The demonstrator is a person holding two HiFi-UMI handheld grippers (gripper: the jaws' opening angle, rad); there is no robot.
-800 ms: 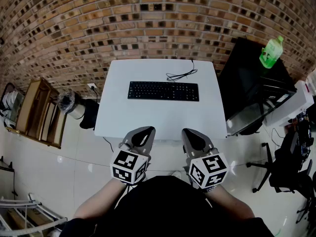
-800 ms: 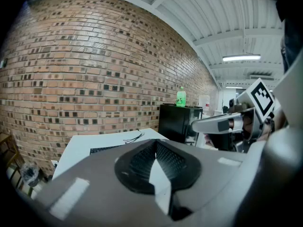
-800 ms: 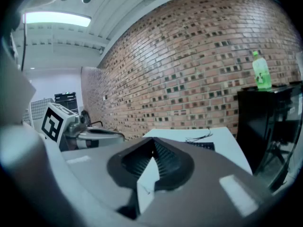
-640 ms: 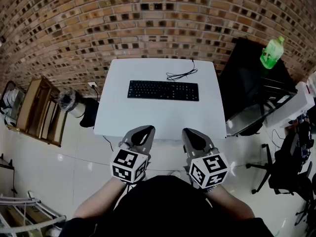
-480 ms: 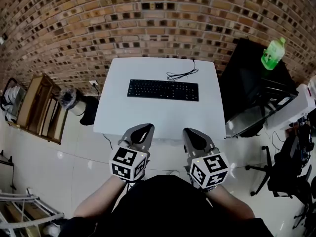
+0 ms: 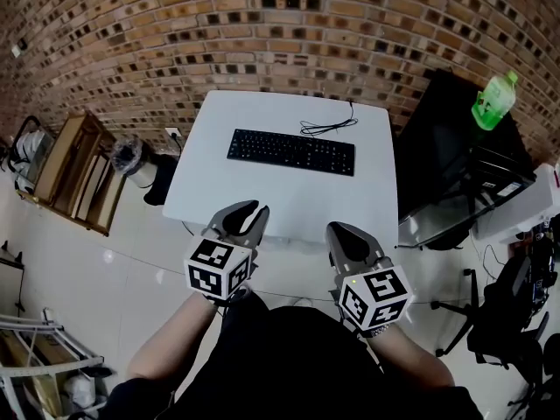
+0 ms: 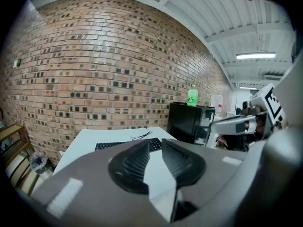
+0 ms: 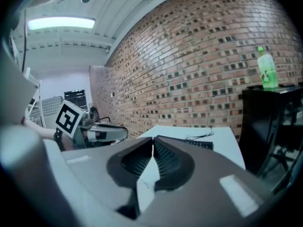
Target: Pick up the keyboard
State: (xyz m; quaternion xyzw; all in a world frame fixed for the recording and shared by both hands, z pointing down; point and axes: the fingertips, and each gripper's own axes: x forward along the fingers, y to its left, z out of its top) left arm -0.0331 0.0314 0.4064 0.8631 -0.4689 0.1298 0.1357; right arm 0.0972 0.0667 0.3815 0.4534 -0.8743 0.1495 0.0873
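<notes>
Head view shows one keyboard (image 6: 291, 151) on one table (image 6: 289, 201); left gripper (image 6: 248, 209) fingers slightly spread, right gripper (image 6: 340, 229) fingers pressed together.

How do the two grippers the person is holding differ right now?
The left gripper has its jaws slightly apart, while the right gripper has its jaws closed together. The black-and-white pattern on the left gripper's marker cube differs from the one on the right gripper's. Both are empty and point toward the keyboard, well short of it.

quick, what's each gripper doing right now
Left gripper: slightly open, holding nothing.
Right gripper: closed, holding nothing.
</notes>
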